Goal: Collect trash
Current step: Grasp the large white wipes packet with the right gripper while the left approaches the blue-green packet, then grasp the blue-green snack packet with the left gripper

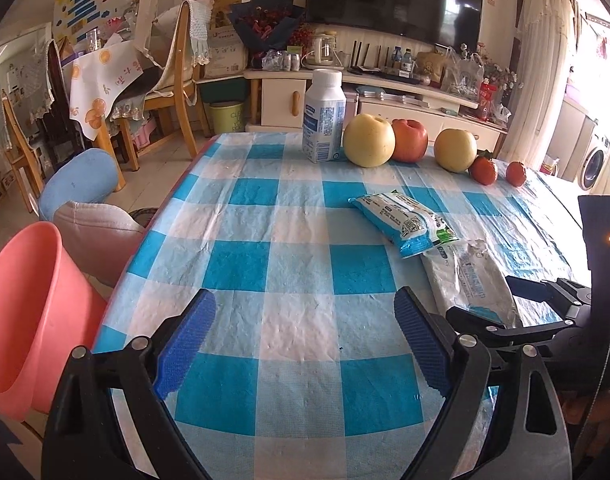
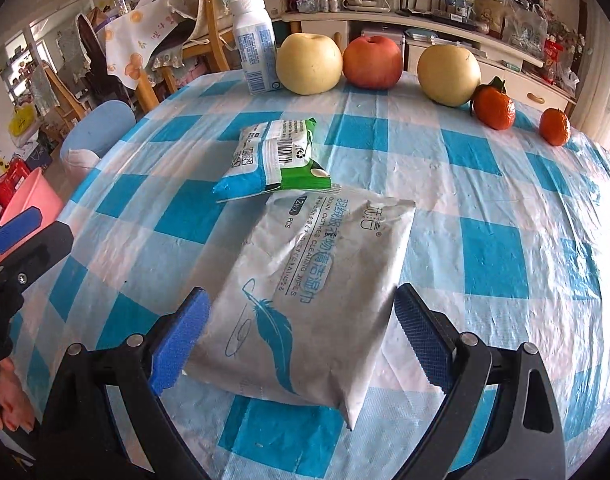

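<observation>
A grey wipes packet (image 2: 309, 300) with a blue feather print lies flat on the checked tablecloth, its near end between the spread blue pads of my right gripper (image 2: 301, 340), which is open around it. Behind it lies a smaller blue and green wipes packet (image 2: 275, 160). A white bottle (image 2: 255, 44) stands at the far edge. In the left wrist view the grey packet (image 1: 471, 280) and the small packet (image 1: 405, 222) lie to the right. My left gripper (image 1: 305, 344) is open over bare cloth, holding nothing. A pink bin (image 1: 21, 312) stands beside the table's left edge.
Two yellow pears (image 2: 309, 62), a red apple (image 2: 372, 61) and two small oranges (image 2: 494, 107) line the far side of the table (image 2: 505, 240). A blue stool (image 1: 79, 182) and wooden chairs (image 1: 177, 80) stand left of the table. A person's hand (image 2: 9, 400) shows at lower left.
</observation>
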`<move>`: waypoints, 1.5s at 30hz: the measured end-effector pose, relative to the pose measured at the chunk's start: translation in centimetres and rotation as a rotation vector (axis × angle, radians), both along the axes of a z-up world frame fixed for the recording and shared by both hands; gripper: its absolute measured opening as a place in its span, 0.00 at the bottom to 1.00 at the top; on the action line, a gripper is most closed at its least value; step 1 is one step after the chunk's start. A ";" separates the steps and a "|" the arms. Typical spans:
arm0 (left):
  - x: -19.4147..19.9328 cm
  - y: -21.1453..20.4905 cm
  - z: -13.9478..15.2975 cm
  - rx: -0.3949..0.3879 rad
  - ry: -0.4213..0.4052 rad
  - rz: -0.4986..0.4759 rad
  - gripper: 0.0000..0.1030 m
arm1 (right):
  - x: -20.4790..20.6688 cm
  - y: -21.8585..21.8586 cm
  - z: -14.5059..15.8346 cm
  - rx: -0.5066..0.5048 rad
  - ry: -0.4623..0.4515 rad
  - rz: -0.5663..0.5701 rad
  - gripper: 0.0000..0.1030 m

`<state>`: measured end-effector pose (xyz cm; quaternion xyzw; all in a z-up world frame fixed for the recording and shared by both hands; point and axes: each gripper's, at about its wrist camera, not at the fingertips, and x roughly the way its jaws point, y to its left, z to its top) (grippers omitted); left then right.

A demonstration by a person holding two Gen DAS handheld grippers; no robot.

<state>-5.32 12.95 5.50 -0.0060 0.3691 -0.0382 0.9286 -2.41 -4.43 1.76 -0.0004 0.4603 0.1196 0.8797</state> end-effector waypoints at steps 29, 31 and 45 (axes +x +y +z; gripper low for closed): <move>1.2 -1.2 -1.3 -0.122 0.070 -0.026 0.87 | -1.0 -5.1 0.5 -0.033 -0.063 0.041 0.66; 1.6 -1.6 -1.4 -0.169 0.080 -0.034 0.87 | -1.2 -6.3 0.9 -0.011 -0.076 0.018 0.66; 11.2 -10.8 -3.4 -0.107 0.196 -0.010 0.87 | -1.8 -10.2 2.9 0.096 -0.110 -0.025 0.66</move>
